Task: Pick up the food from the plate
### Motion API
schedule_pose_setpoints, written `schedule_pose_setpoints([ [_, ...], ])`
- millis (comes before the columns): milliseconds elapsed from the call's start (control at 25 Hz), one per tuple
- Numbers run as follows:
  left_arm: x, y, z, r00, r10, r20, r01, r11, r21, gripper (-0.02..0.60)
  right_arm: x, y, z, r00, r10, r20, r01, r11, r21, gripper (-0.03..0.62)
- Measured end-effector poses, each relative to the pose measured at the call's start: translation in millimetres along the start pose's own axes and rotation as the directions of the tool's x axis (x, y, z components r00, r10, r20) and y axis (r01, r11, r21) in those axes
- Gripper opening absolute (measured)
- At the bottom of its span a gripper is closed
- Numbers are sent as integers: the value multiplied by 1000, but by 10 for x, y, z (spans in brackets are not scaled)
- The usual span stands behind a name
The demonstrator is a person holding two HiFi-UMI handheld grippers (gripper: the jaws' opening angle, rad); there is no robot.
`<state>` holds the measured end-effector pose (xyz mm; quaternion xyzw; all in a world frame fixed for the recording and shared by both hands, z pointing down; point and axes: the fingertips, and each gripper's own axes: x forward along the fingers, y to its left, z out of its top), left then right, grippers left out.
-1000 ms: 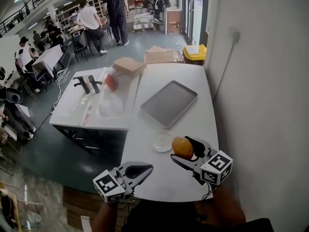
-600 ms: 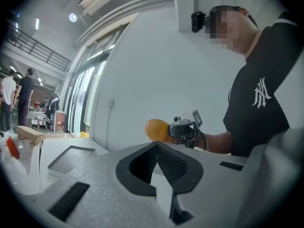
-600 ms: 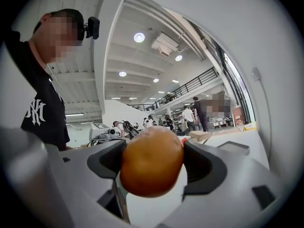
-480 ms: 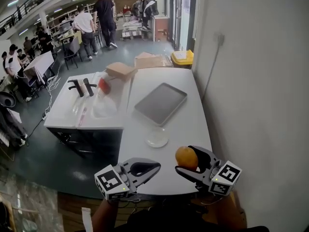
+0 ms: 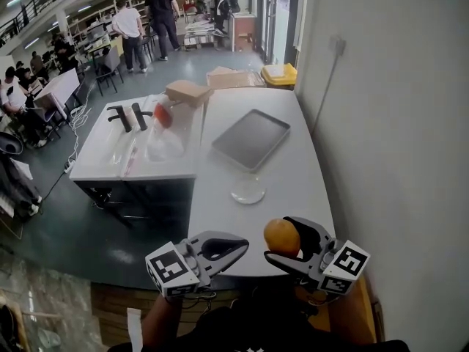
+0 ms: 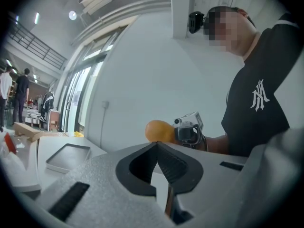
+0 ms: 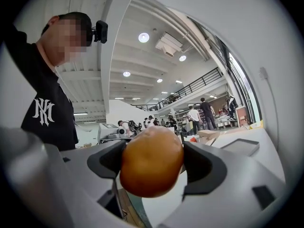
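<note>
Drawn back from the plate [image 5: 248, 191] since the earlier frame, your right gripper [image 5: 279, 239] clamps the orange food [image 7: 151, 161] above the table's [image 5: 297, 156] near edge. Your left gripper [image 5: 237, 246] hangs alongside, jaws pressed together.

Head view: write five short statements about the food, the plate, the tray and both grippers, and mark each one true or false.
1. The right gripper grips the orange food in its jaws. True.
2. The food lies on the plate. False: the plate is bare, and the food is held in the right gripper.
3. The left gripper has its jaws together, with nothing between them. True.
4. The grey tray carries a box. False: nothing lies on it.
5. The plate lies nearer to the grippers than the tray does. True.
</note>
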<state>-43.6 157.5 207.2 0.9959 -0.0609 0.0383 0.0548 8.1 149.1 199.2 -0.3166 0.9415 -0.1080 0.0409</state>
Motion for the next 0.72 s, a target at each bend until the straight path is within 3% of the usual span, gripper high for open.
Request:
schedule_pose_setpoints([
  [280,-219,-109,-119,1000,16,-8,-16,999,-39,6,92,254,-102,999,36,-2,-36,999,2,378],
  [480,-321,-141,-228,999,-29,-32,29,1000,-6,6,228,330,-172,999,44,-4,-44,999,1,377],
  [720,-381,-201,-199,998,-53,40,53,998,-15,6,263,433,-135,996,84,12,-83,995,-60,377],
])
